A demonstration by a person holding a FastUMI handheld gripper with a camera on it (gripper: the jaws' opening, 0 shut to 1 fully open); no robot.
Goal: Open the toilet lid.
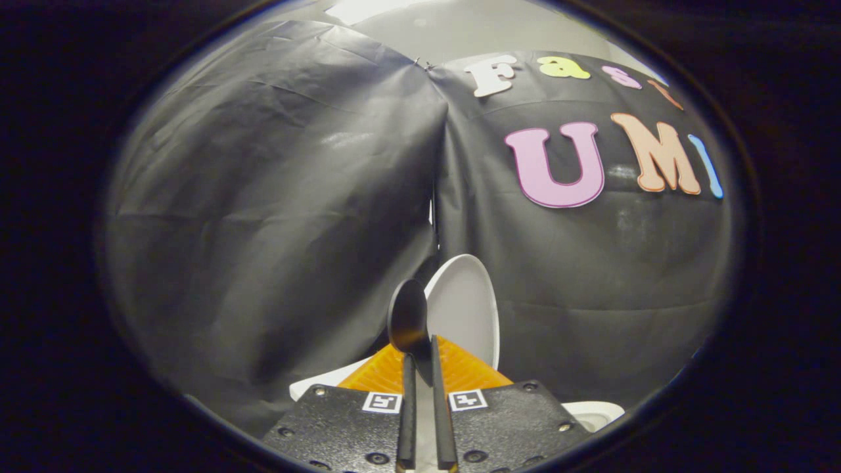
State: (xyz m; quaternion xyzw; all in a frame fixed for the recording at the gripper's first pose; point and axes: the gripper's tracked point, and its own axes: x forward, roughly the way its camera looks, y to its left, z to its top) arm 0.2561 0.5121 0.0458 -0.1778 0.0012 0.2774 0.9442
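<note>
Pinching a dark, spoon-shaped piece (409, 322) between them, the fingers of the gripper (422, 360) stand nearly together; what that piece belongs to cannot be told. Just beyond it, slightly right, the white toilet lid (468, 309) stands raised on edge against the black cloth wall (276, 197). White toilet body (594, 414) shows low on the right, near the fingers.

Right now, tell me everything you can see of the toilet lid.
The lid is a white, smooth, glossy oval, plastic by its look. It stands raised, near upright, just beyond the gripper, against the black cloth wall. Its lower part is hidden behind the fingers, which are nearly closed with nothing visibly between them. No contact with the lid can be seen. Bits of white toilet body show below.
</note>
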